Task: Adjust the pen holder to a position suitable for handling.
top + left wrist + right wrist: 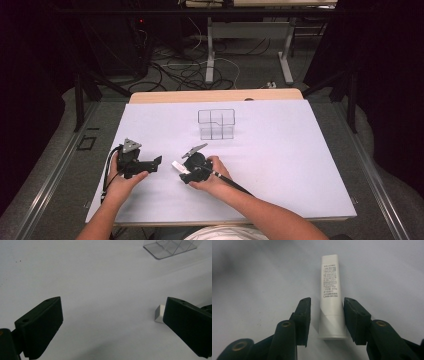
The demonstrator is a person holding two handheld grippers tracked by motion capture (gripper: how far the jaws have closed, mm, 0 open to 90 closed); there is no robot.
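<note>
A white tube [329, 285] with small black print lies flat on the white table top [290, 165]. My right gripper [327, 303] is open, one jaw on each side of the tube's lower part, with a narrow gap on the left and the right jaw close to it. From above, the tube [177, 166] sticks out leftward from the right gripper [184, 170]. My left gripper [156, 164] rests to its left, jaws wide open and pointing at the tube. Along the left gripper [112, 307], the tube's end [159, 313] peeks out beside the right jaw.
A clear plastic organizer [216, 124] with several compartments stands at the table's middle back, also seen as the organizer [170, 247]. Table legs and cables sit on the floor beyond the far wooden edge [215, 96].
</note>
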